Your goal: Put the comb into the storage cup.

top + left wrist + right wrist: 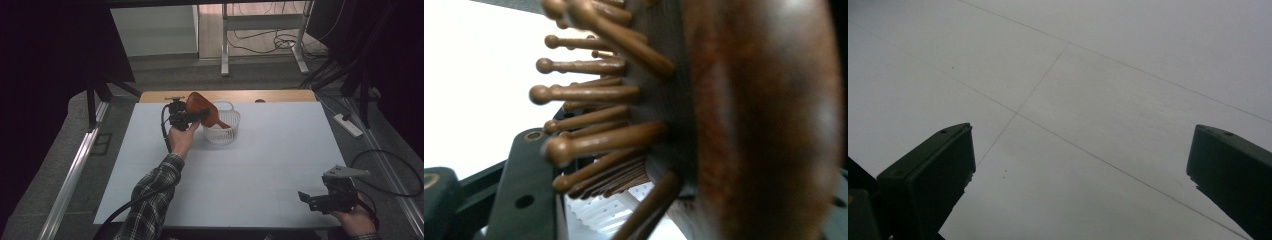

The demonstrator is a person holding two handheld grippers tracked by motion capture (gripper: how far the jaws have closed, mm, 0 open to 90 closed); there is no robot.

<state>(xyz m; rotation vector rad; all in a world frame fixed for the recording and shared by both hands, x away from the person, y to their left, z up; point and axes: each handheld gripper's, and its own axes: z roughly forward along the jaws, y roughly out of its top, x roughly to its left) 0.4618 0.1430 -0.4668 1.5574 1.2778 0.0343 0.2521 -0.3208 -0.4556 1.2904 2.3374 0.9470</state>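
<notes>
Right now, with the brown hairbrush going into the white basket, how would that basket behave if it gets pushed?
The white basket looks thin, perforated plastic, so probably light and apt to slide on the smooth table. The hairbrush leans over its rim, so a nudge might tip it.

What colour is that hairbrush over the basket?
Reddish-brown hairbrush, seen best in the left gripper view.

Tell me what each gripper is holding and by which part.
The left gripper has the brown hairbrush between its jaws at the bristled head, over the white basket; whether the pads press cannot be told. The right gripper holds nothing.
</notes>
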